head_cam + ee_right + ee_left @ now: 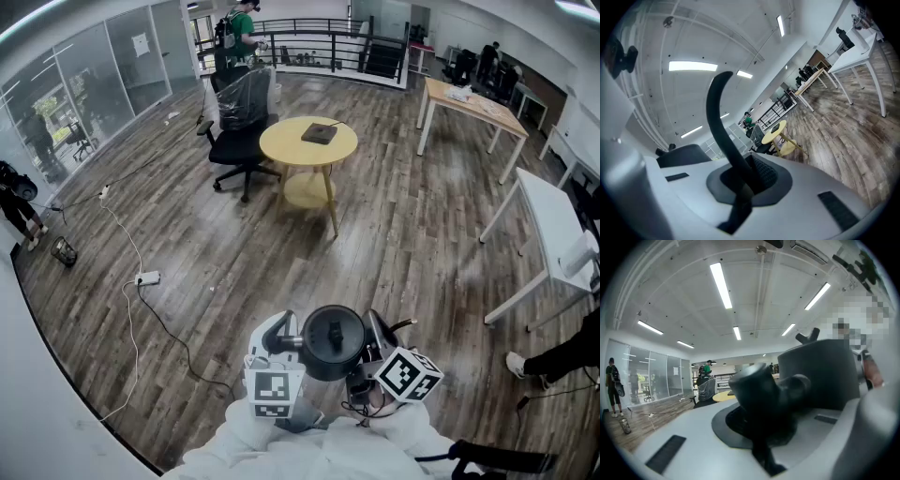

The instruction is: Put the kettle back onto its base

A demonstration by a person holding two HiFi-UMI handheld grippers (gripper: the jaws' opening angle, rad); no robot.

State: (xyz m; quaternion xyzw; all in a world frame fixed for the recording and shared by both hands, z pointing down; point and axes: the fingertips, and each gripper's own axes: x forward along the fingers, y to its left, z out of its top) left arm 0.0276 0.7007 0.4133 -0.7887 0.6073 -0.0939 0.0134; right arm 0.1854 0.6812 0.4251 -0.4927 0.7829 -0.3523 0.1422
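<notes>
I hold a black kettle [333, 342] close to my body, high above the wooden floor, with one gripper on each side. My left gripper [284, 344] is shut on a dark rounded part [757, 390] on the kettle's left side, and the kettle body [820, 376] fills the right of the left gripper view. My right gripper [381, 339] is shut on the kettle's thin curved black handle [721, 126]. A dark flat square pad [319, 133], which looks like the base, lies on the round yellow table [281, 141] several steps ahead.
A black office chair under plastic wrap [239, 127] stands left of the yellow table. Cables and a power strip [147, 278] trail over the floor at left. A wooden desk [469, 101] and white tables [553, 225] line the right. A person in green [239, 33] stands far back.
</notes>
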